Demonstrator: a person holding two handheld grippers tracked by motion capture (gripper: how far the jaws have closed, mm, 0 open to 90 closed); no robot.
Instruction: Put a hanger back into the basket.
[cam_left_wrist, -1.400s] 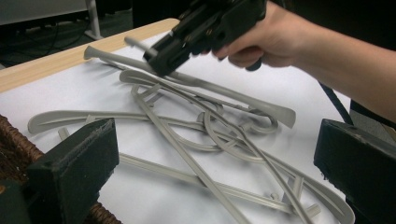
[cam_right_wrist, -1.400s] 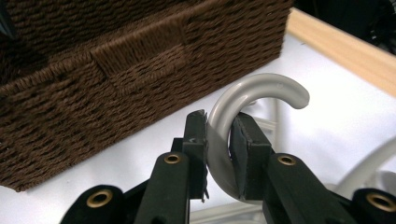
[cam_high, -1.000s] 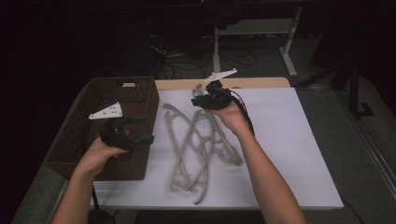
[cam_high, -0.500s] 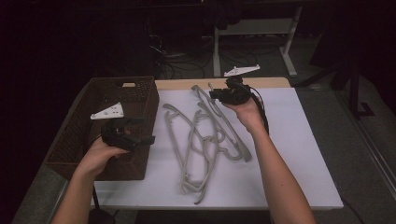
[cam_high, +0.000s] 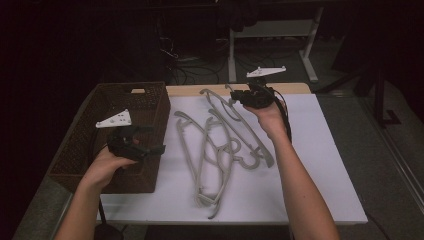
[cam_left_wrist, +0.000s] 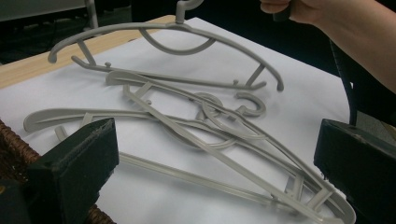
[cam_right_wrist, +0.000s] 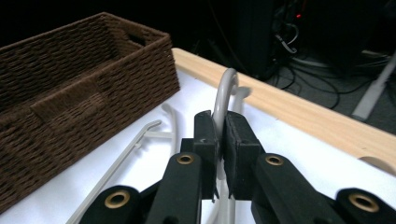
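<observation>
Since the earlier frames, the right gripper has carried its hanger up and away from the person, toward the far edge of the table, while the left gripper has barely shifted over the basket.

Seen in the right gripper view, the two black pads are pressed together on the neck of the lifted hanger, just below its curved hook, with no gap showing between pad and plastic. From the high view, that grey plastic hanger hangs tilted from the grip, its hook end raised near the wooden strip at the back of the table and its far shoulder trailing down toward the pile.

The left gripper hovers above the near right corner of the woven basket, its jaws spread wide and holding nothing; in the left gripper view they frame the pile from both sides.

The remaining hangers lie crossed and tangled on the white sheet, between the basket and the right forearm.

As a judgement, the work looks at an early stage: one hanger is being pulled free, no hanger can be seen in the basket, and several more are left on the table to be separated and moved.
</observation>
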